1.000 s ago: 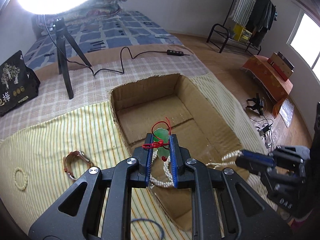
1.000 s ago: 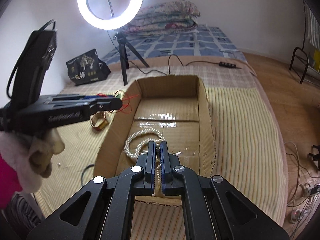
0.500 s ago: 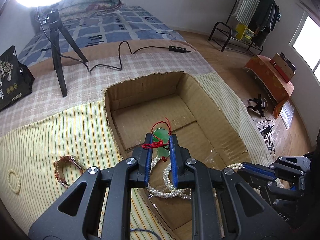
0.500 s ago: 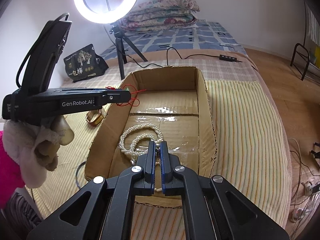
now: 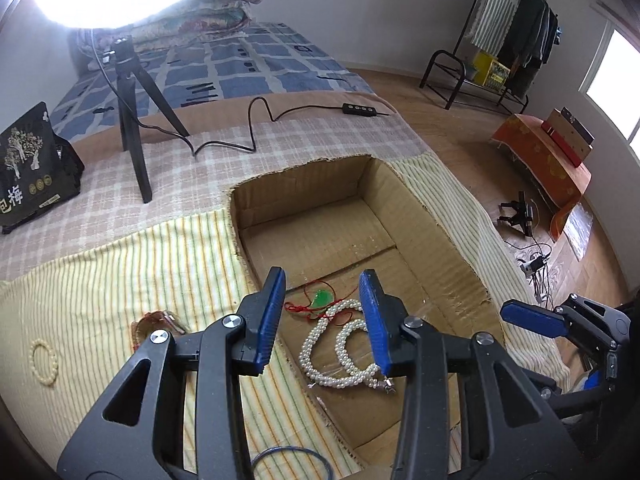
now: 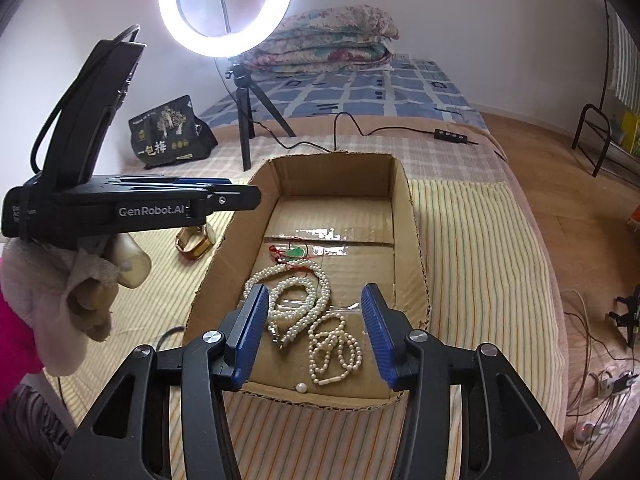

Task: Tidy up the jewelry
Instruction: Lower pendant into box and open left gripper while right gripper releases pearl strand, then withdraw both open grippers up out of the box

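Both grippers hang over the cardboard box [image 6: 412, 240] with nothing in them: the left gripper [image 5: 323, 320] has its blue fingers spread wide, and the right gripper [image 6: 316, 330] is just as wide open. On the box floor lie a thick pearl necklace [image 6: 298, 298], a thinner pearl strand [image 6: 334, 354] nearer the front wall, and a green pendant on a red cord [image 6: 295, 253] touching the far end of the thick necklace. By the look of it, the drop-off step is done for these pieces, and the task now turns to what remains on the striped cloth [image 5: 132, 280] outside the box. The next move probably calls for swinging the left gripper out to the gold watch [image 5: 154, 320], lying just beside the box's left wall, lowering over it and closing on the band; the small bead bracelet [image 5: 43, 360] lies farther out to the left. That bracelet, and a blue wire loop [image 5: 292, 458] near the bottom edge, appear only in the left wrist view. The right wrist view alone shows the thin strand, a loose pearl [image 6: 301, 387] by the front wall, and the gloved hand [image 6: 80, 300] holding the left gripper, seen side-on.
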